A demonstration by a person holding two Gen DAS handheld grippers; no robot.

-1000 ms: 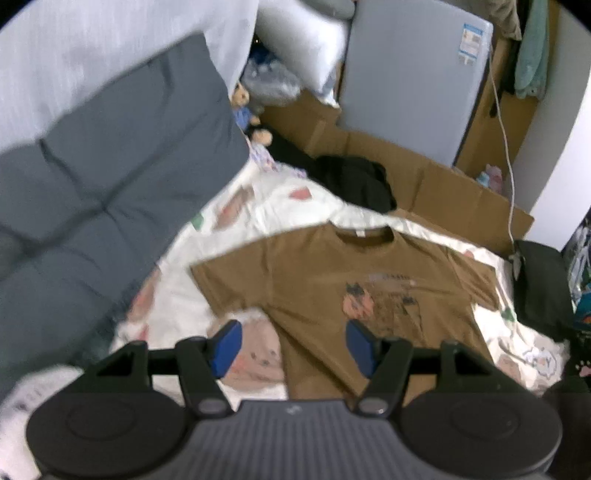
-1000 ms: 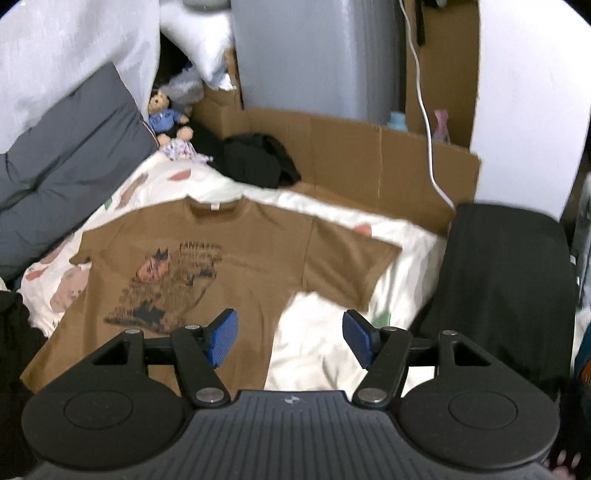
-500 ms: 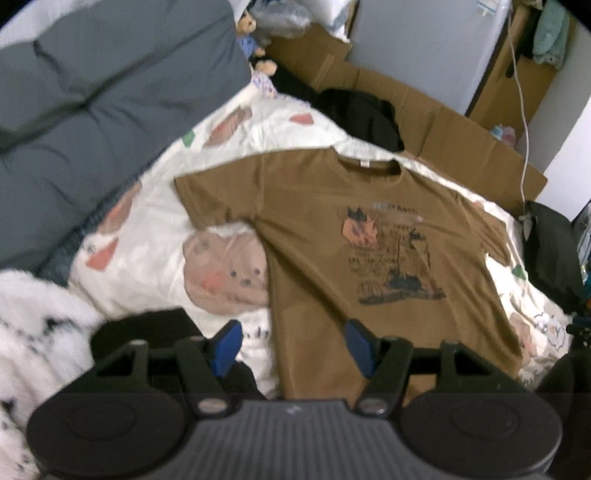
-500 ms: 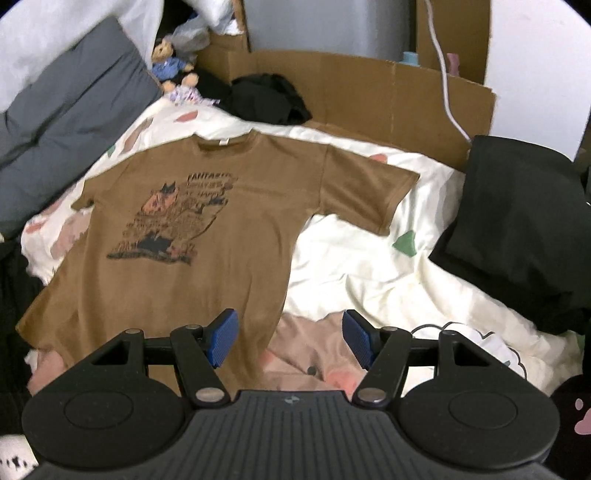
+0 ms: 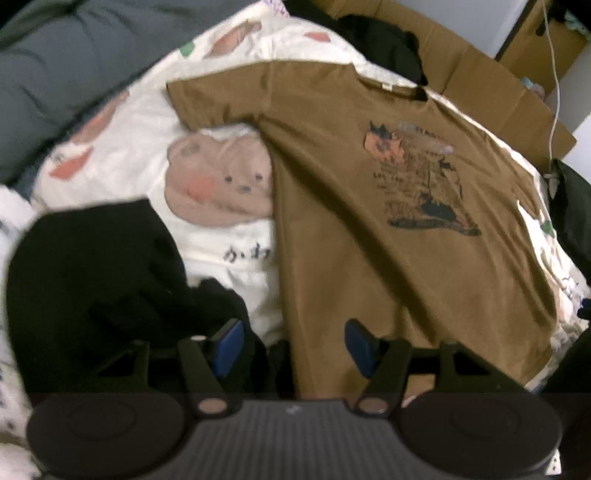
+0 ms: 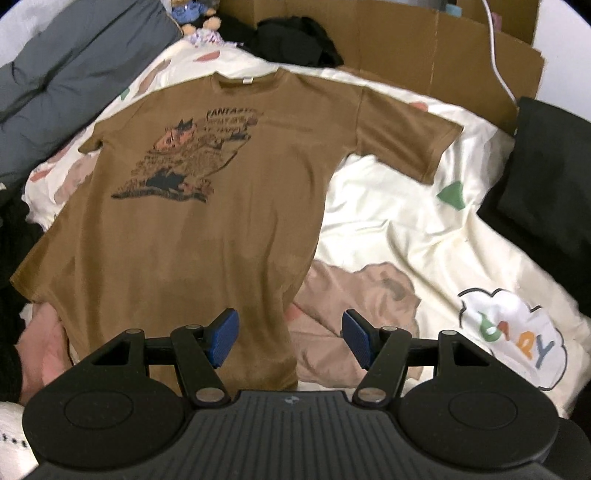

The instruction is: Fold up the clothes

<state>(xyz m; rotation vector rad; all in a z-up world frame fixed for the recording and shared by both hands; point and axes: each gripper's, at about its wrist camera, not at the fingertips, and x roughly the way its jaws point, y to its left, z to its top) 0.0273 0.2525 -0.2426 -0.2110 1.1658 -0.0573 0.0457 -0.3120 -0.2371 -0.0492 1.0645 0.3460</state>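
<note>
A brown T-shirt (image 5: 354,221) (image 6: 207,221) with a dark print on its chest lies flat, front up, on a cream patterned bedsheet (image 5: 129,140) (image 6: 388,229), collar at the far end. My left gripper (image 5: 291,345) hangs open above the shirt's lower left hem corner, nothing between its blue pads. My right gripper (image 6: 288,338) hangs open above the lower right hem corner, its blue pads also empty. Both point steeply down at the hem.
A black garment (image 5: 92,280) lies beside the left hem. Another black pile (image 6: 546,177) sits at the right bed edge. A grey cushion (image 6: 66,74), cardboard sheets (image 6: 424,51), a white cable (image 6: 498,66) and a soft toy (image 6: 192,14) lie beyond the shirt.
Both grippers have come down toward the bed and tilted further down, so the shirt looms larger and its hem is now under the fingers. The jaws kept the same width.
</note>
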